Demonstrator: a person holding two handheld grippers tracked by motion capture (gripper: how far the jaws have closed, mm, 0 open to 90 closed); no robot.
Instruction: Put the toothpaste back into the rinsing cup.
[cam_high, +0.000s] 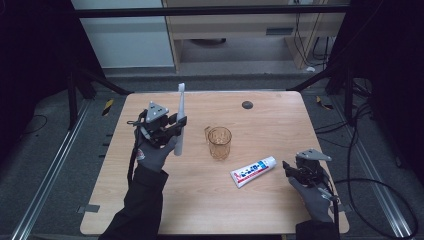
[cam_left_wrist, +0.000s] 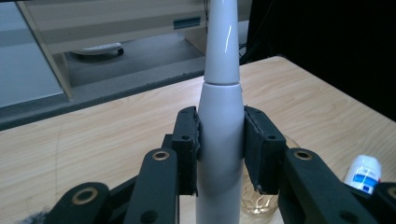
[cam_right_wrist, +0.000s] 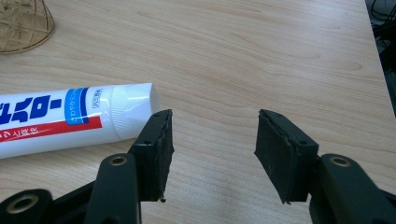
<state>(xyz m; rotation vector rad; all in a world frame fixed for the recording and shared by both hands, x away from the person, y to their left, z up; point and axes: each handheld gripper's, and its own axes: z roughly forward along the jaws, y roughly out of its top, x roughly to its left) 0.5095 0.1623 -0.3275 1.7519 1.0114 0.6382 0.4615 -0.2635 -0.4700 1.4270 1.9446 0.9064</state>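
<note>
A white electric toothbrush (cam_high: 180, 119) stands upright in my left gripper (cam_high: 176, 129), held above the left half of the table. In the left gripper view both pads press the toothbrush handle (cam_left_wrist: 220, 140) from either side. An amber glass cup (cam_high: 219, 142) stands at the table's middle, just right of that gripper. A white toothpaste tube (cam_high: 253, 171) with red and blue print lies flat right of the cup. My right gripper (cam_high: 289, 169) rests low beside the tube's cap end. Its jaws are open with bare wood between them, and the toothpaste tube (cam_right_wrist: 70, 116) lies left of them.
The wooden table (cam_high: 150, 200) has a small dark round spot (cam_high: 247, 105) near its far edge. Metal rails and black cables (cam_high: 370, 185) run along the floor on both sides. A pale cabinet (cam_high: 240, 30) stands beyond the table.
</note>
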